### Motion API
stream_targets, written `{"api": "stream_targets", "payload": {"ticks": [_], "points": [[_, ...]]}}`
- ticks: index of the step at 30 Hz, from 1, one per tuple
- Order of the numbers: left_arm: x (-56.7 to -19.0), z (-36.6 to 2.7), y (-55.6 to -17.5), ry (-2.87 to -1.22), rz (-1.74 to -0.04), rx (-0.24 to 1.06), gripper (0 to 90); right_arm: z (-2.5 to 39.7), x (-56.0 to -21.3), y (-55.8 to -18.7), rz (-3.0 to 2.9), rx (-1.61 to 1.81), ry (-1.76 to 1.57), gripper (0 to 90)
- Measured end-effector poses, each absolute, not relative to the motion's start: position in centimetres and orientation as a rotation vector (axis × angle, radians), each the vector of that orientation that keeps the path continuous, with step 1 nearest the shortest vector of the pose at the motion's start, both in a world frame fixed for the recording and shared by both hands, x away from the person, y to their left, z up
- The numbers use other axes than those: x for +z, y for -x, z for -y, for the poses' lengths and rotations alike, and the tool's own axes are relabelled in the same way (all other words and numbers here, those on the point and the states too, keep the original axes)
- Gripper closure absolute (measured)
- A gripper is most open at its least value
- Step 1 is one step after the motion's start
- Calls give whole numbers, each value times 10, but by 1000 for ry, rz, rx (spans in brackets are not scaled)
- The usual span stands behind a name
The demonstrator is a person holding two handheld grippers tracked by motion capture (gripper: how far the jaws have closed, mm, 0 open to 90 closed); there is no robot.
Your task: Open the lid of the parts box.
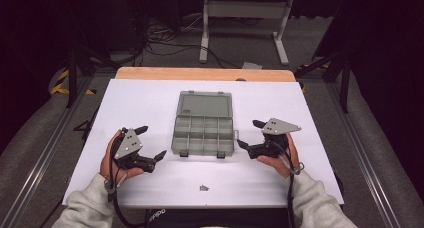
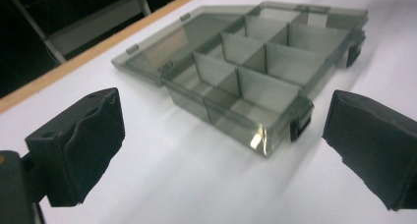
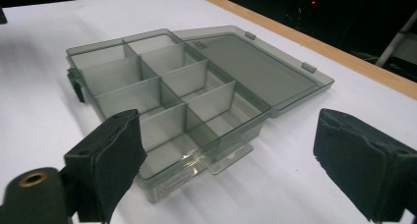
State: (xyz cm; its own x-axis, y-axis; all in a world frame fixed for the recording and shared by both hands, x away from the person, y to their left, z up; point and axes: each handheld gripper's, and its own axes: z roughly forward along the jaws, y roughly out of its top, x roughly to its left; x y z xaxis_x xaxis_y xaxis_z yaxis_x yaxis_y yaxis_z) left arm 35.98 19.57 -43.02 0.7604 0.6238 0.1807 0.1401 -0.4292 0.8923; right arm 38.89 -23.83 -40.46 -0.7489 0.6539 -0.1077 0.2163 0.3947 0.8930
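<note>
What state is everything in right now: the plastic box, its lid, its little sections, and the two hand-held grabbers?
Compartment box: open, flat on the white table.
Lid: swung fully back, lying flat behind the box.
Compartments: all look empty.
Front latches: undone.
Left gripper: jaws wide open, holding nothing, left of the box.
Right gripper: jaws wide open, holding nothing, right of the box.
Small dark piece: loose near the table's front edge.
</note>
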Motion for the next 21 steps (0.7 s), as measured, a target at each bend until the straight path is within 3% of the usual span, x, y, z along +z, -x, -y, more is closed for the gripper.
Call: {"api": "stream_targets", "payload": {"ticks": [11, 21], "points": [[-444, -214, -334, -1963, -613, 570, 31, 230, -405, -369, -2268, 1352, -704, 159], [-448, -218, -326, -1968, -613, 569, 29, 212, -413, -350, -2380, 1332, -634, 260]]}}
